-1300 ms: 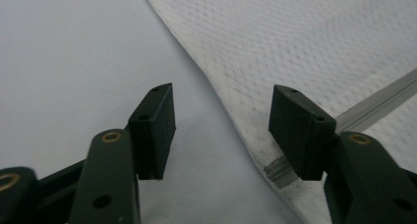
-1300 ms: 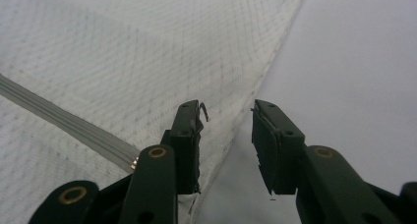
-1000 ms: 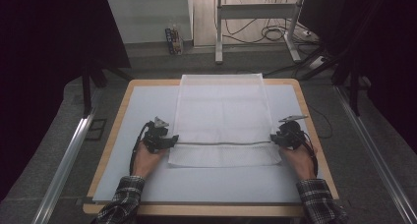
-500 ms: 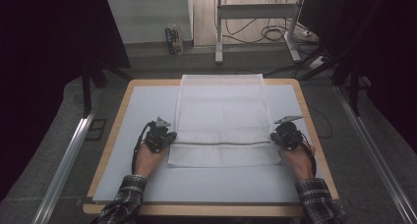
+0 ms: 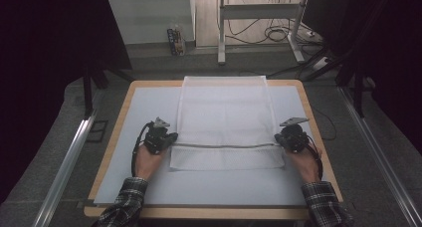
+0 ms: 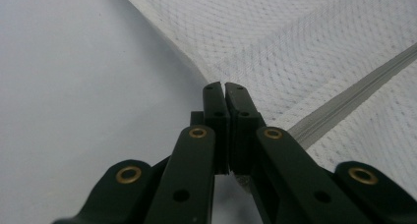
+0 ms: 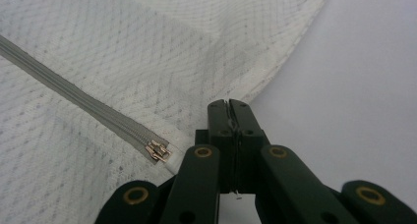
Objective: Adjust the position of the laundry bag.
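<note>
A white mesh bag [image 5: 224,110] lies flat on the pale mat [image 5: 139,112], with a grey zipper [image 5: 224,145] running across its near part. My left gripper [image 5: 168,139] is at the zipper's left end, its jaws shut on the bag's left edge [image 6: 199,69]. My right gripper [image 5: 279,139] is shut on the bag's right edge [image 7: 275,67], just beside the brass zipper pull [image 7: 158,151]. In the left gripper view the left gripper [image 6: 225,88] pinches the mesh beside the zipper [image 6: 354,98]. A sliver of white fabric shows between the right gripper [image 7: 228,105] jaws.
The mat lies on a wooden table [image 5: 318,137] whose rim shows all around. A metal rail [image 5: 69,157] runs along the floor at the left, another [image 5: 383,162] at the right. A desk frame [image 5: 221,33] and cables [image 5: 278,35] stand beyond the far edge.
</note>
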Tool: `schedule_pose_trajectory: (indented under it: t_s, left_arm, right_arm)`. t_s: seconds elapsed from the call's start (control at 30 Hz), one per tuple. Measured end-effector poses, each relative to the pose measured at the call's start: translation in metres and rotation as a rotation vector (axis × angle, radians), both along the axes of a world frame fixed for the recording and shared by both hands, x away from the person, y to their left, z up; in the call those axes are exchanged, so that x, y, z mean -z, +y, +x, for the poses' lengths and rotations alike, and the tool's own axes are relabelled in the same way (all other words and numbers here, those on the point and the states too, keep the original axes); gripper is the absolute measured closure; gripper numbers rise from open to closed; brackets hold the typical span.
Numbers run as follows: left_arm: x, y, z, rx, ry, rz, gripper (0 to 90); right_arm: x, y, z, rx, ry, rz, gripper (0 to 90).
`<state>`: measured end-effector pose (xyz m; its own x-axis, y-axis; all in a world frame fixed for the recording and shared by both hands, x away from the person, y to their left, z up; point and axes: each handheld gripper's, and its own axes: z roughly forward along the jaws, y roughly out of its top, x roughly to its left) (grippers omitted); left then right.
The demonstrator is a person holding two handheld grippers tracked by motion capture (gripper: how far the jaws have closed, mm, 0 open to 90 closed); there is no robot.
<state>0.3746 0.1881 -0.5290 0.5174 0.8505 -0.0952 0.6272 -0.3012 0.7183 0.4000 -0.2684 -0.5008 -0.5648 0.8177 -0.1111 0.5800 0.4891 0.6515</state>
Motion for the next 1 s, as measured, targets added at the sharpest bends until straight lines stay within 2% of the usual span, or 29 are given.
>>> schedule_pose_trajectory:
  t_s: [0.23,0.4,0.77,1.0]
  left_arm:
    - [-0.006,0.003,-0.009,0.026,0.002,-0.013,89.2]
    - [-0.011,0.010,-0.018,0.038,0.010,-0.028,89.2]
    - [-0.014,0.019,-0.034,0.054,0.023,-0.028,89.1]
    - [-0.020,0.020,-0.046,0.066,0.009,-0.011,89.2]
  right_arm:
    - [-0.006,0.000,-0.011,-0.038,-0.015,0.006,88.4]
    - [-0.009,0.001,-0.019,-0.067,-0.009,0.007,88.4]
    - [-0.015,0.009,-0.039,-0.122,-0.022,0.012,88.4]
    - [-0.019,0.011,-0.051,-0.145,-0.032,0.011,88.4]
